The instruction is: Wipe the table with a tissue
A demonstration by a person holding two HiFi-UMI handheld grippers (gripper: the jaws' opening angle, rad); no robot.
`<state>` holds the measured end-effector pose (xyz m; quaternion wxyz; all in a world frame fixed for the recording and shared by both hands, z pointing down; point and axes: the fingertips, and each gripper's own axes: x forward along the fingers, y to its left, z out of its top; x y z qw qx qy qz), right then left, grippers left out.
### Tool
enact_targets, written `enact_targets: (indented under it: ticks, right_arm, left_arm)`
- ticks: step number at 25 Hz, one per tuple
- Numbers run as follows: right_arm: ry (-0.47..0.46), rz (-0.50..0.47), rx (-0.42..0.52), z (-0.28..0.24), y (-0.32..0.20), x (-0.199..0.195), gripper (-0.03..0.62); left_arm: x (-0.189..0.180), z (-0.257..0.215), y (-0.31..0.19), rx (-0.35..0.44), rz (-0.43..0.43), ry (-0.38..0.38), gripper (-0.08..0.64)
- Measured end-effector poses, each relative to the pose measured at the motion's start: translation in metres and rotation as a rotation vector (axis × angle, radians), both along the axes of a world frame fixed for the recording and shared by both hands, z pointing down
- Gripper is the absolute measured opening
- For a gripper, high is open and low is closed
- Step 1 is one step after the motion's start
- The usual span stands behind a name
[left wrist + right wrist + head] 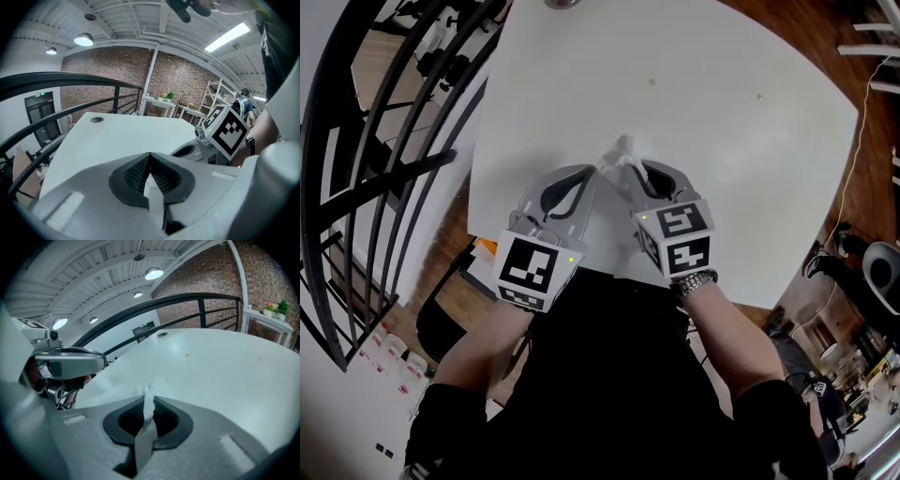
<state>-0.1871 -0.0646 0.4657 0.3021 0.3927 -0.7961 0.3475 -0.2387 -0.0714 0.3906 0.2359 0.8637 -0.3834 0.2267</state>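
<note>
A white table [722, 112] spreads ahead of me. A crumpled white tissue [622, 148] sticks out of my right gripper [636, 167], which is shut on it just above the table's near part. In the right gripper view the tissue [149, 397] stands pinched between the dark pads [164, 420]. My left gripper [592, 172] sits close beside it on the left. Its jaws are shut, and in the left gripper view its tip [150, 155] shows nothing held. The two tips are almost touching.
A black railing [384, 141] runs along the table's left side over a wooden floor. A round grommet [562, 3] sits at the table's far edge. Small specks [652, 82] mark the tabletop. Chairs and clutter stand at the right [872, 272].
</note>
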Motion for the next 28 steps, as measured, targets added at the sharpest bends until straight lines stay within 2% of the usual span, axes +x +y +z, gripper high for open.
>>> enact_targets:
  ticks: [7, 19, 28]
  right_arm:
    - [0.008, 0.044, 0.023, -0.004, -0.025, 0.02, 0.015]
    - [0.019, 0.087, 0.057, -0.01, -0.051, 0.025, 0.015]
    - [0.016, 0.118, 0.091, -0.015, -0.085, 0.039, 0.015]
  left_arm:
    - [0.008, 0.002, -0.013, -0.001, 0.008, 0.006, 0.016]
    - [0.002, 0.006, -0.016, -0.006, 0.012, 0.017, 0.015]
    - [0.013, 0.009, -0.028, -0.014, 0.017, 0.02, 0.015]
